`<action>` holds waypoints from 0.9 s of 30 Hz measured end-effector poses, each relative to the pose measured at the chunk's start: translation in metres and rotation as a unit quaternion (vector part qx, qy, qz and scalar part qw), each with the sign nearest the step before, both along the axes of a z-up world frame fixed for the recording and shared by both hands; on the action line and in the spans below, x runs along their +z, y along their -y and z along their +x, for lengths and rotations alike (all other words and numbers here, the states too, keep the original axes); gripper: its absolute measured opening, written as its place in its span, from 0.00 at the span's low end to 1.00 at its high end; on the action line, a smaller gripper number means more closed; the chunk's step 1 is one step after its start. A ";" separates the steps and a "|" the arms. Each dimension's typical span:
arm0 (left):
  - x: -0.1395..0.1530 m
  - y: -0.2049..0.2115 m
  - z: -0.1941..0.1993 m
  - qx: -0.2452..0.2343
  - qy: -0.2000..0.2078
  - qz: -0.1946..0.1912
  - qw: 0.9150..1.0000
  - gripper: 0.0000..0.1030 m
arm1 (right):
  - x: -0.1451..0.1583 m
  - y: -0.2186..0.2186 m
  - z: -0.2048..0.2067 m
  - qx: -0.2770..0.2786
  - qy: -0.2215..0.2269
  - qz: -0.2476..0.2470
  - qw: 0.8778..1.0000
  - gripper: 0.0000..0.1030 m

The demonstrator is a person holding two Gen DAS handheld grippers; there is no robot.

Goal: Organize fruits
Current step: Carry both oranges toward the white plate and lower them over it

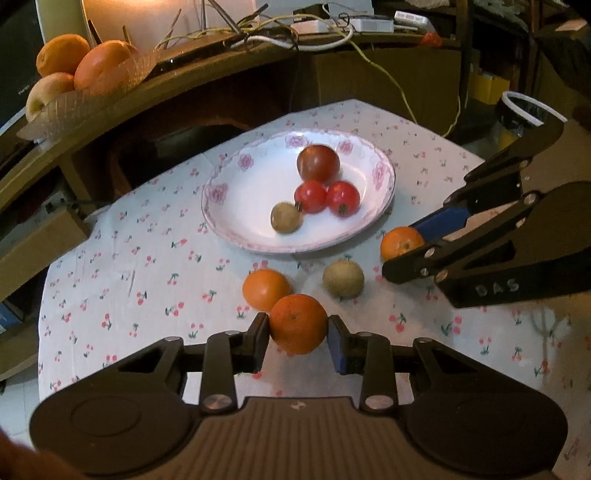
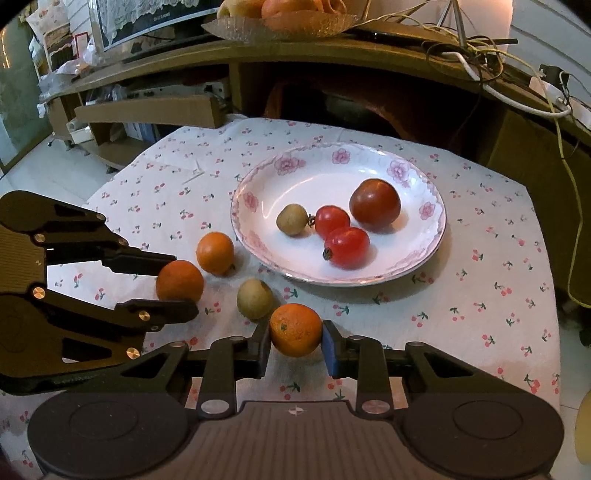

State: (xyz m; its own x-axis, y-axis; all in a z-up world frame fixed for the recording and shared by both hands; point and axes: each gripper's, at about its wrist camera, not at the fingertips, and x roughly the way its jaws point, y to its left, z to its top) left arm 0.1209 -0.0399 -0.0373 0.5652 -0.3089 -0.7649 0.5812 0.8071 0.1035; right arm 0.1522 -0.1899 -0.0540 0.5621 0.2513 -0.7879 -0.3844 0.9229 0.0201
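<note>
My left gripper is shut on an orange low over the cherry-print cloth; the right wrist view shows that gripper at the left, clamped on the same orange. My right gripper is shut on a smaller orange; the left wrist view has this gripper at the right with its orange. Between them a third orange and a greenish-brown fruit lie loose. Just beyond, the flowered white plate holds a dark tomato, two red tomatoes and a small brown fruit.
A wooden shelf runs behind the table, carrying a glass dish of large oranges and tangled cables. Cardboard boxes stand to the left. The cloth's edges drop off at the left and right sides.
</note>
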 end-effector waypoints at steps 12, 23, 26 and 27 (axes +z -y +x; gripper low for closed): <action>0.019 0.017 0.017 0.012 0.030 -0.014 0.999 0.38 | 0.016 0.003 0.007 -0.020 0.026 0.013 0.999 0.29; 0.025 0.036 0.041 0.034 0.048 -0.014 0.998 0.38 | 0.024 0.019 0.026 -0.063 0.048 0.016 0.997 0.29; 0.025 0.042 0.050 0.040 0.050 -0.012 0.998 0.38 | 0.024 0.023 0.033 -0.075 0.054 0.017 0.996 0.29; 0.024 0.043 0.054 0.043 0.050 -0.013 0.998 0.38 | 0.024 0.024 0.036 -0.078 0.055 0.016 0.995 0.29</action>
